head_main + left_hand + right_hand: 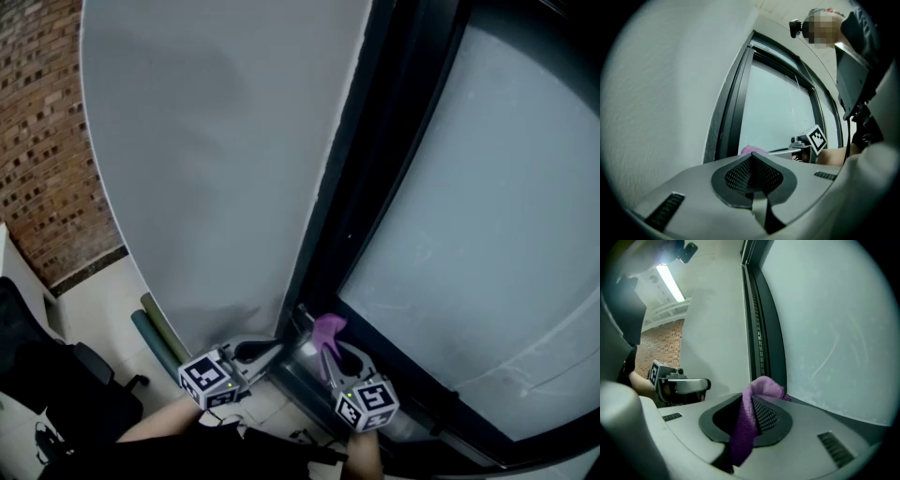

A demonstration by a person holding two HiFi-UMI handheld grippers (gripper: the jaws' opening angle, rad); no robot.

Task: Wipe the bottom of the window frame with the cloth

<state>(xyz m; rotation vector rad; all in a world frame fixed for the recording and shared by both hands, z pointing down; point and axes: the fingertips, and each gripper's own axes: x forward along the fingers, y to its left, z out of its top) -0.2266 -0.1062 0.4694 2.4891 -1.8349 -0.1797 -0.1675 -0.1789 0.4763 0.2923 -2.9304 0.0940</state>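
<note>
A purple cloth (328,330) (751,418) is pinched in my right gripper (325,347) (752,404), whose jaws are shut on it. The cloth's bunched end sits at the lower corner of the dark window frame (370,178) (761,329), by the frosted pane (487,206). My left gripper (274,351) (752,161) points at the same corner from the left, jaws shut with nothing between them. In the left gripper view the cloth (751,149) peeks out beyond the jaw tips, with the right gripper (808,140) to its right.
A pale wall (225,141) stands left of the frame, with a brick wall (42,141) further left. Two rolled mats (155,333) lean at the wall's foot. A black office chair (56,384) stands at the lower left on the tiled floor.
</note>
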